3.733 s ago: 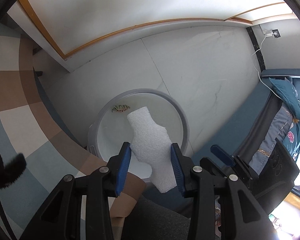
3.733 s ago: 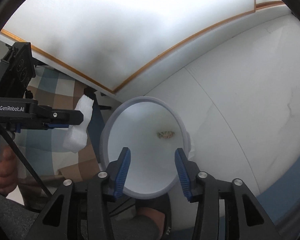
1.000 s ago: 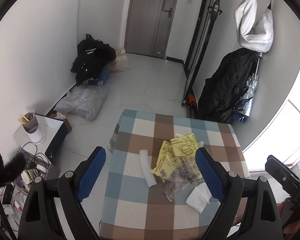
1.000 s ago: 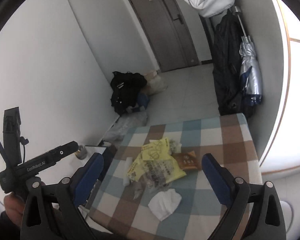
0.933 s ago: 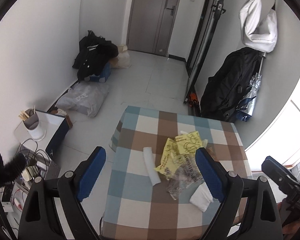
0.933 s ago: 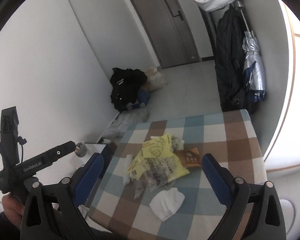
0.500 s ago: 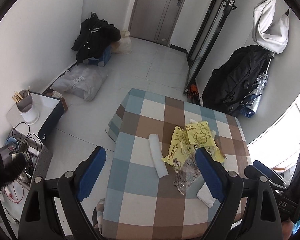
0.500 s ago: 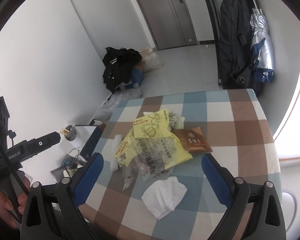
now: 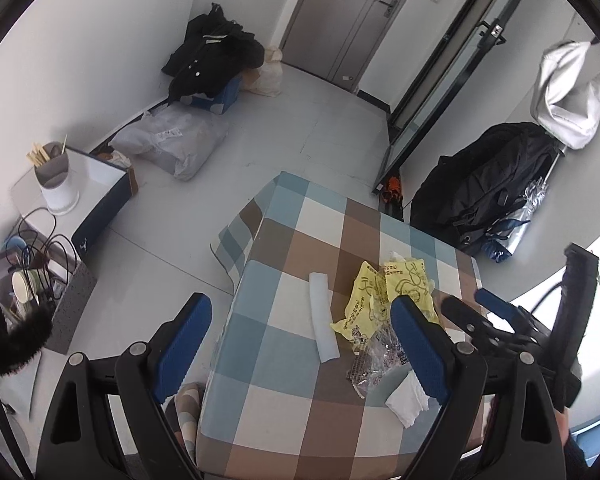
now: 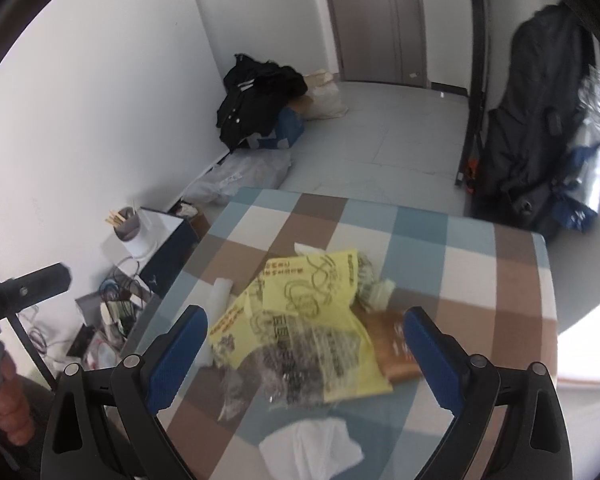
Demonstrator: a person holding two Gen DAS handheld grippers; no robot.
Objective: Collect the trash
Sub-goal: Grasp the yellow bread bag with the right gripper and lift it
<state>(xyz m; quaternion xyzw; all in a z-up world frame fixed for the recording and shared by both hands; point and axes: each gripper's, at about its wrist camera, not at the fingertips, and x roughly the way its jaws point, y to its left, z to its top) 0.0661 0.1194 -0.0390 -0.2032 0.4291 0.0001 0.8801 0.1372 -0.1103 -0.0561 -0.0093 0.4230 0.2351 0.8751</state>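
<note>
On your checked table [image 9: 284,416] lies the trash: a white foam strip [image 9: 322,328] flat at the left, crumpled yellow bags [image 10: 316,304] over a clear printed wrapper [image 10: 288,364], a brown packet [image 10: 392,344] beside them, and a white tissue [image 10: 312,448] nearest you.

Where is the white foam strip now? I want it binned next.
In the left wrist view the white foam strip lies flat on the checked tablecloth, just left of the yellow bag.

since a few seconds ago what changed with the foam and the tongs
The left tongs let go of the white foam chunk they held over the bin and are now open and empty. Both tongs swung from the bin to the checked table and moved closer to it. The right tongs stayed open. The foam strip, yellow wrapper and tissue lie unmoved.
</note>
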